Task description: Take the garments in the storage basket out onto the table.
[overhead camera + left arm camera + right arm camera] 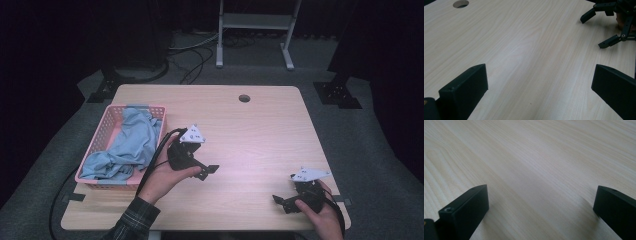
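A light blue cloth (129, 145) lies bunched in a pink plastic basket (107, 118) at the table's left side. Just right of the basket, a hand holds my left gripper (208, 172) low over the wooden table (260, 135), pointing right. Its jaws stand wide apart over bare wood in the left gripper view (539, 75). My right gripper (281, 202) rests near the front right corner, pointing left, open with nothing between its jaws (541, 195). The left gripper view also catches the right gripper (602, 28) farther off, its jaws spread.
A round cable hole (244, 98) sits near the table's far edge. Bare wood spans the stretch between the two grippers. A white metal stand (255, 30) and black cables (195, 60) lie on the grey floor behind the table.
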